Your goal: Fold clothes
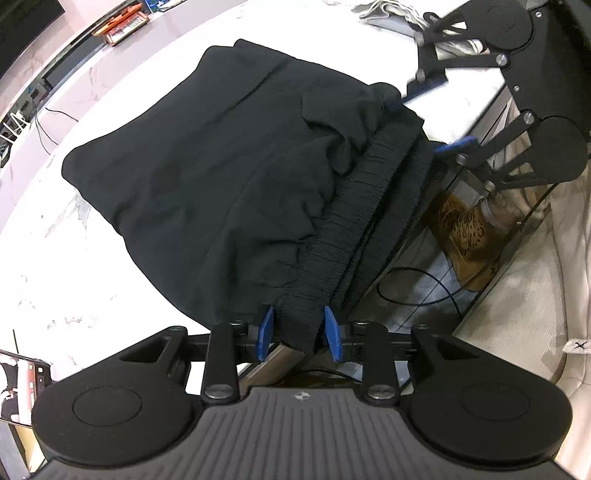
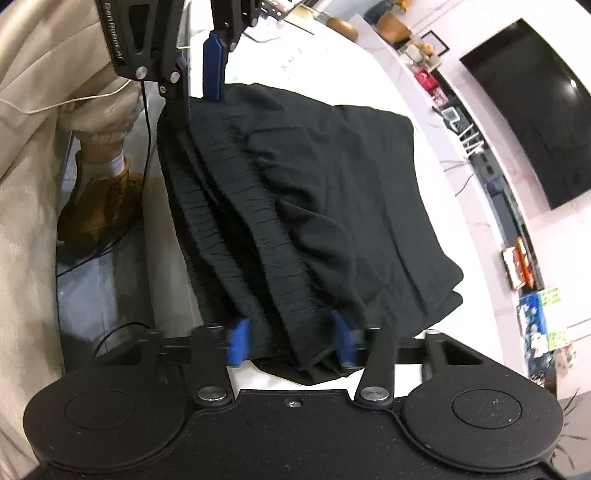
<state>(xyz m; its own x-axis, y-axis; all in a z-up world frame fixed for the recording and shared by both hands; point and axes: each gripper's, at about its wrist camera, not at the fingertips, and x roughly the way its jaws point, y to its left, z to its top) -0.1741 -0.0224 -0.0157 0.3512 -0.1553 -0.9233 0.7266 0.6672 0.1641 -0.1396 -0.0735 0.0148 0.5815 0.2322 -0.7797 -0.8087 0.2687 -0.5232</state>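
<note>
A pair of black shorts [image 1: 207,173] with a ribbed elastic waistband [image 1: 354,218] lies folded on the white marble table [image 1: 55,240], the waistband hanging at the table's near edge. My left gripper [image 1: 298,332] straddles one end of the waistband, its blue pads apart around the cloth. My right gripper [image 2: 291,341] straddles the other end of the waistband [image 2: 258,236], its pads wide apart around the bunched layers. Each gripper shows in the other's view: the right one [image 1: 432,125] and the left one [image 2: 199,88].
Light folded clothes [image 1: 391,11] lie at the table's far end. Beyond the table edge are the person's beige trousers [image 2: 44,92], a leopard-print shoe [image 1: 469,236] and a black cable [image 1: 417,288] on the floor. A counter with clutter and a dark TV [image 2: 535,110] run along the wall.
</note>
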